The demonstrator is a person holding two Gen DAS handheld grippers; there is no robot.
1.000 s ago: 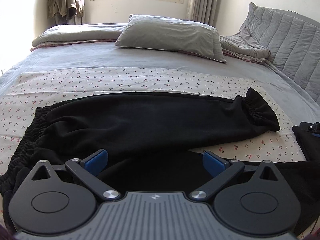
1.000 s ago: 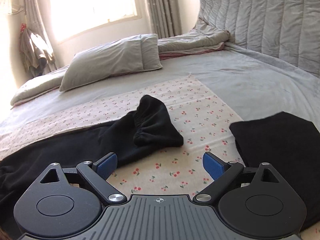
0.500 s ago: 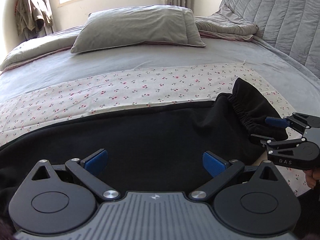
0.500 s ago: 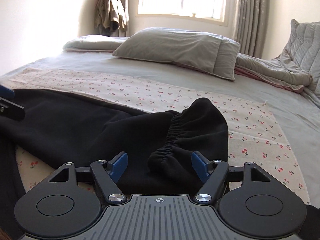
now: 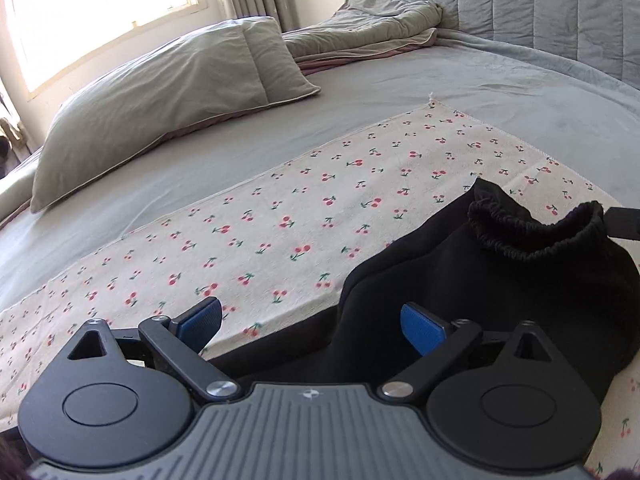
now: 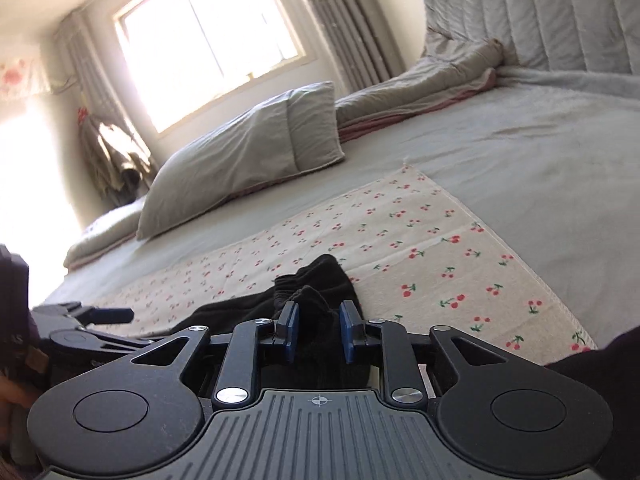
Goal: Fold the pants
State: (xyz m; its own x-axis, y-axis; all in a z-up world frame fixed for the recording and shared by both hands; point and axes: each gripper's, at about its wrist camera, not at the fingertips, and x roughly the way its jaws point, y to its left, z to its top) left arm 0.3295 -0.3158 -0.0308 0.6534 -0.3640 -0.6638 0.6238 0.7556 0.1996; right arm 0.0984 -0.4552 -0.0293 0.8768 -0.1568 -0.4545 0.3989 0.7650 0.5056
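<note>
Right tool (image 6: 319, 333) closing around the pants (image 5: 500, 272) cuff; left tool (image 5: 310, 322) spread, narrowing, pants edge between; bare cherry cloth (image 5: 280, 216) at 11 o'clock.

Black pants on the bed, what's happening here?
A person with a handheld gripper in each hand is folding black fleece pants lying on a cherry-print cloth over a grey bed. The right gripper is closing its jaws around the bunched elastic cuff of one leg. The left gripper has wide jaws, just starting to close, over the same leg's edge, gripping nothing yet. No fold is made yet.
</note>
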